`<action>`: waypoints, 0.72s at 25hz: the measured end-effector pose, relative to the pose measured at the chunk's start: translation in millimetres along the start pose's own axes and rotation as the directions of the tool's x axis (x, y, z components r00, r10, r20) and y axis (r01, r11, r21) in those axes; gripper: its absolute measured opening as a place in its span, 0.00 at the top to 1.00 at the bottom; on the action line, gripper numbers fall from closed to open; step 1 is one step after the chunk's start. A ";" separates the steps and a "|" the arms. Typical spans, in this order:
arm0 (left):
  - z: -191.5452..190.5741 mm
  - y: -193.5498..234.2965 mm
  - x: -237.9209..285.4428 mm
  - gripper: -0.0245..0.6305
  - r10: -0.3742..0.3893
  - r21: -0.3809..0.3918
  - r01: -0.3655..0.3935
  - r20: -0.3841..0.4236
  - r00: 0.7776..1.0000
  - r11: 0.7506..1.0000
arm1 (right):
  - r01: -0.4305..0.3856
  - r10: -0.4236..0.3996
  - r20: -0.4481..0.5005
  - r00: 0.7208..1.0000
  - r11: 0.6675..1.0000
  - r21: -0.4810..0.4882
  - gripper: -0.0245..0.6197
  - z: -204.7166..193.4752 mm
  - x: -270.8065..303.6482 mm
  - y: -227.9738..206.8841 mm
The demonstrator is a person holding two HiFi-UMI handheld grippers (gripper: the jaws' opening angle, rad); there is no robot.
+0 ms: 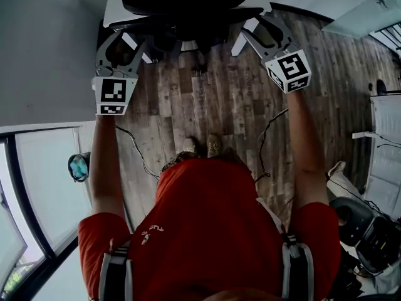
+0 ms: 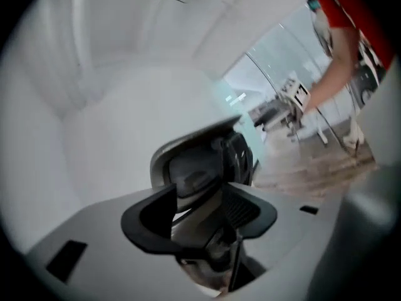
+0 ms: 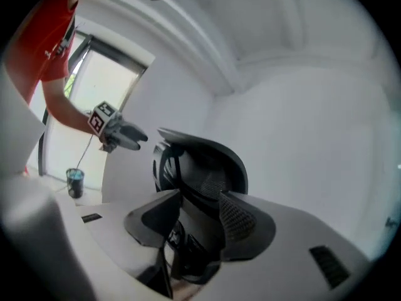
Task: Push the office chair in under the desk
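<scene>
- Office chair [image 1: 182, 4] is at the top of the head view. Its black backrest stands up against the near edge of the white desk [image 1: 116, 8], and its lower parts are a dark mass at the desk edge, hard to make out.
- Left gripper [image 1: 123, 44] is just beside the chair's left side, tips toward the desk. Head view does not settle whether the tips touch the chair.
- In the left gripper view its jaws are spread wide with the black pads bare and nothing clamped. The chair backrest [image 2: 194, 168] shows through the gap, past the tips and apart from the pads.
- Right gripper [image 1: 255, 33] is just beside the chair's right side, mirroring the left, so the chair sits between the two grippers.
- In the right gripper view its jaws are also spread with empty pads. The backrest [image 3: 200, 162] is framed in the gap, beyond the tips, and no contact is visible.
- Both grippers are held out in front of the person on straight arms, marker cubes facing back toward the body.
- Each gripper view catches the other gripper off to one side of the chair.
- Wooden floor [image 1: 213, 99] lies between the chair and the person's shoes [image 1: 202, 145].
</scene>
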State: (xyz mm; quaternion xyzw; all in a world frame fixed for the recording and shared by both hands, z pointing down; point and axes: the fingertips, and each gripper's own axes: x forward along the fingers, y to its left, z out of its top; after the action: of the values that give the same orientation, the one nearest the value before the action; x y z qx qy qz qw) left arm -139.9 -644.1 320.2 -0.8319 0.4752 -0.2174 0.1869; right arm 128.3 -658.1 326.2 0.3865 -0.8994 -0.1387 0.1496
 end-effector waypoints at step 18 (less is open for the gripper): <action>94.4 -91.3 -50.4 0.95 0.014 -0.445 0.151 0.347 0.938 0.883 | -0.022 -0.071 0.357 0.931 0.968 0.252 0.92 93.1 -37.7 115.5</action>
State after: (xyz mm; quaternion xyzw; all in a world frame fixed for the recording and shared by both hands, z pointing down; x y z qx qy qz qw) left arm -47.1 -546.6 279.3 -0.8936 0.4435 0.0432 0.0535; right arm 42.5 -541.3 277.0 0.3813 -0.9168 -0.0945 -0.0713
